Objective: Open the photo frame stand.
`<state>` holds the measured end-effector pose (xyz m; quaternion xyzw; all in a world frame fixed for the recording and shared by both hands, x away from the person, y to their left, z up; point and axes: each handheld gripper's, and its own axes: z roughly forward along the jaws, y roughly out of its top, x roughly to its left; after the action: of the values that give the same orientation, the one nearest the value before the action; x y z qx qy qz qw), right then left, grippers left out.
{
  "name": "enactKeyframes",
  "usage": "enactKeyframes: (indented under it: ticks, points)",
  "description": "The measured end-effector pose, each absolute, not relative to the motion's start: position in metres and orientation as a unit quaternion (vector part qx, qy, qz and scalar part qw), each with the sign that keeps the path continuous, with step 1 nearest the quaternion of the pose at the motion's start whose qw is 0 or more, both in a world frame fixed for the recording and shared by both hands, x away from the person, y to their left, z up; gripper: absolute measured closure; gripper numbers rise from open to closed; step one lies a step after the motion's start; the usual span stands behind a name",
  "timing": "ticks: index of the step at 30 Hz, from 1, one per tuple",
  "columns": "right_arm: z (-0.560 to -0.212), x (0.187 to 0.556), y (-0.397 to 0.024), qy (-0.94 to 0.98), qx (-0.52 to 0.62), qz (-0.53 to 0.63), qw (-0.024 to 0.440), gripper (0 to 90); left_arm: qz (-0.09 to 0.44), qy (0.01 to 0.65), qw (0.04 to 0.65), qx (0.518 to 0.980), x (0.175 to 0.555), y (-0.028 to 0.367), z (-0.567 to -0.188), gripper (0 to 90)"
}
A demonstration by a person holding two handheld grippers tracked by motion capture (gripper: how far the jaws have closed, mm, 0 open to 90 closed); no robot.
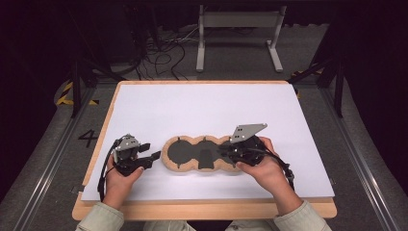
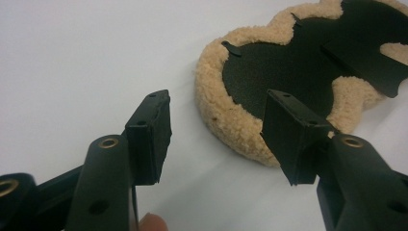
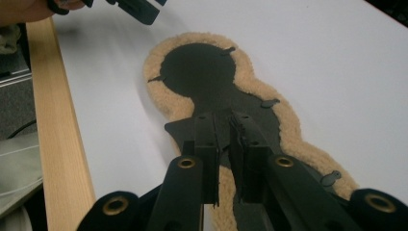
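- Right gripper point(image 3: 223, 159): jaws nearly together with a thin gap, hovering above the black flap point(image 3: 192, 132) on the fleece pad's dark face; nothing clamped that I can see.
- Left gripper point(image 2: 216, 139): jaws apart, empty, low over the white board point(image 1: 202, 103), just off the pad's left lobe.
- Risk: right jaws close on air or only skim the thin flap, since it lies flat on the pad; probably needs a lower, edge-on bite.
- Risk: pulling the flap could drag the whole light pad, as the left gripper is not pinning it.
- Risk: left jaws could snag the fluffy rim and fold the lobe.
- Fleece pad point(image 1: 199, 154): three-lobed, tan woolly border, black backing up, small black tabs at the edge, lying flat on the board's near part, between the two grippers.
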<state>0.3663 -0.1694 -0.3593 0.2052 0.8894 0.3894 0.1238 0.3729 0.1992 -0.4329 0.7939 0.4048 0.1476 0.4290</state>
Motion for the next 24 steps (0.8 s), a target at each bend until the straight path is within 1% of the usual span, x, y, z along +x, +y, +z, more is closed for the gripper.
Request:
enactKeyframes:
  ticks: [11,24]
  points:
    - [-0.373,0.361,-0.163,0.911,0.187,0.359,0.083,82.7,0.141,0.401,0.431,0.796,0.373,0.201,-0.433,44.9]
    - [-0.391,0.360,-0.162,0.923,0.189,0.330,0.060,84.2,0.138,0.396,0.425,0.803,0.374,0.199,-0.433,44.7]
